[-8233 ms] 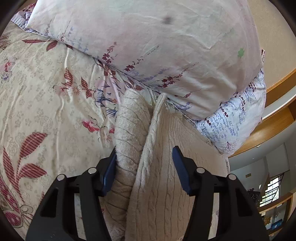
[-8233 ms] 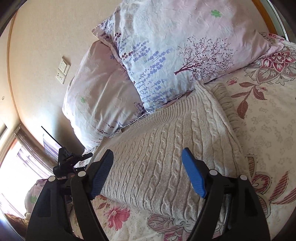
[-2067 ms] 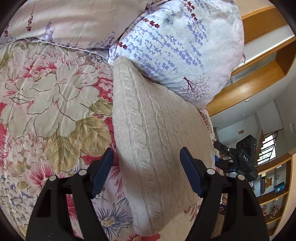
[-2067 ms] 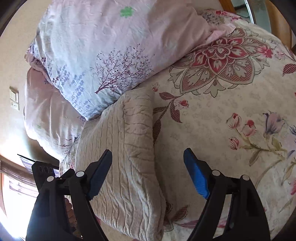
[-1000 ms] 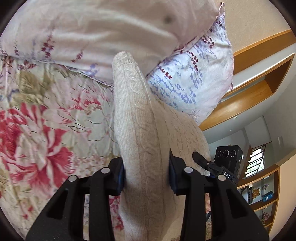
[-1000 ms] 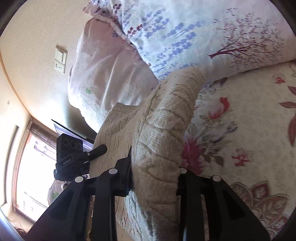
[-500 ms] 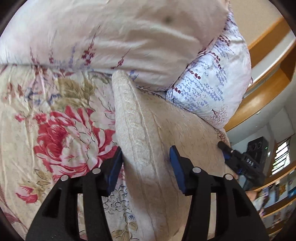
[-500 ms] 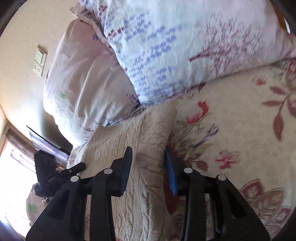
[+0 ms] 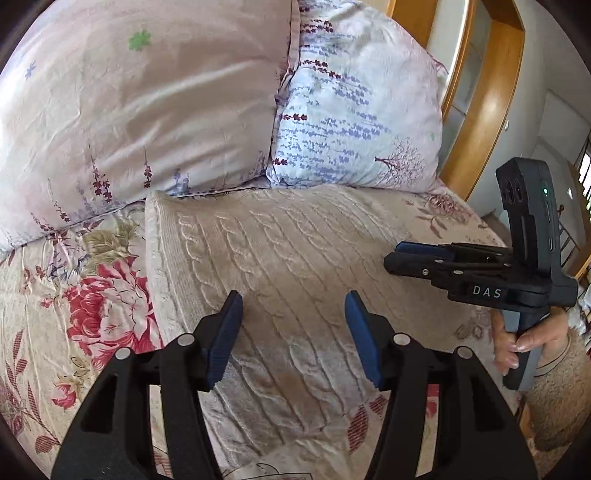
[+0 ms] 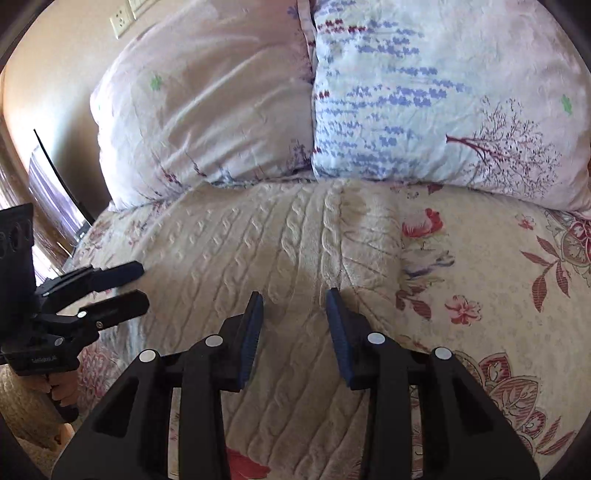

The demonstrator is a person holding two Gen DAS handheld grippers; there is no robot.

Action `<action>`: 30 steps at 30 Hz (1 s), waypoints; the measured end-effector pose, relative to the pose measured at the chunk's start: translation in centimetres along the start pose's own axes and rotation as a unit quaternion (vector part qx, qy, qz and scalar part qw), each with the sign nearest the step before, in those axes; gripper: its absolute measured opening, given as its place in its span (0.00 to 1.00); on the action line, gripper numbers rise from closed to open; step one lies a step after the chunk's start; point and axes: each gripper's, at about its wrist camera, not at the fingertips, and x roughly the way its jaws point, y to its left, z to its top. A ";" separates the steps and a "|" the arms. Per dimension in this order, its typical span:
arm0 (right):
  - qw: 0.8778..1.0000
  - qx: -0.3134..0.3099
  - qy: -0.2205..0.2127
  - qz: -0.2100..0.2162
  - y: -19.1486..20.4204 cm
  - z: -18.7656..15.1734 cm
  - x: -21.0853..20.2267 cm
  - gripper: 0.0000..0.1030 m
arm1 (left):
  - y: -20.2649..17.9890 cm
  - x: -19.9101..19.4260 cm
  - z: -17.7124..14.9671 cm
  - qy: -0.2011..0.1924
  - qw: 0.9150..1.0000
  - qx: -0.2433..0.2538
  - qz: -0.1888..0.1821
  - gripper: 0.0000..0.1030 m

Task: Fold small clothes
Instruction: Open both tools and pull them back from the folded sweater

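A cream cable-knit sweater (image 9: pixel 280 266), folded into a broad rectangle, lies flat on the floral bedspread (image 9: pixel 74 295). Its long axis runs across the bed, parallel to the row of pillows, and its far edge touches the foot of the pink pillow (image 9: pixel 140 103) and the blue-flowered pillow (image 9: pixel 354 110). The knitted cables run from the far edge toward the near edge, across the long axis. In the right wrist view the sweater's right end is a rounded fold (image 10: pixel 369 236), with bare bedspread (image 10: pixel 498 280) beyond it.

The left gripper (image 9: pixel 291 332) hangs over the sweater near its left end; its jaws are opening, moderately wide, the blue pads (image 9: pixel 221 343) clear of the knit with nothing pinched between them. The right gripper (image 10: pixel 293 328) hangs over the sweater's right part, its jaws narrowly parted and likewise gripping nothing. Each gripper appears in the other's view, held by a hand (image 9: pixel 517 343) at the near edge of the bed. A wooden bed frame (image 9: pixel 476 110) stands behind the blue-flowered pillow, and a wall socket (image 10: pixel 122 16) shows above the pink one.
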 end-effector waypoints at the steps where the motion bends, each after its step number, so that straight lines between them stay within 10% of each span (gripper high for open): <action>1: 1.000 -0.002 -0.003 -0.001 -0.1 -0.2 0.2 0.37 | -0.2 0.2 -0.1 0.003 1.000 0.010 0.010 0.55; 9: 0.999 -0.013 -0.033 -0.007 0.4 -1.4 -2.3 0.37 | -0.5 -2.2 -0.6 -0.025 0.999 0.019 0.033 0.57; 15: 0.997 -0.043 0.006 -0.059 0.5 -3.3 -2.0 0.37 | 0.5 -3.1 -2.5 -0.006 0.989 0.047 0.137 0.64; 20: 0.994 -0.060 0.009 -0.094 1.4 -3.2 -1.6 0.39 | 1.7 -2.0 -2.9 0.012 0.992 0.015 0.125 0.68; 25: 0.992 -0.046 -0.049 -0.107 1.7 -4.5 -4.9 0.89 | 1.7 -4.4 -3.6 -0.006 0.994 -0.022 0.109 0.78; 30: 0.986 -0.026 -0.080 -0.144 1.6 -6.0 -6.6 0.95 | 0.8 -5.5 -5.4 -0.004 0.992 -0.058 0.108 0.84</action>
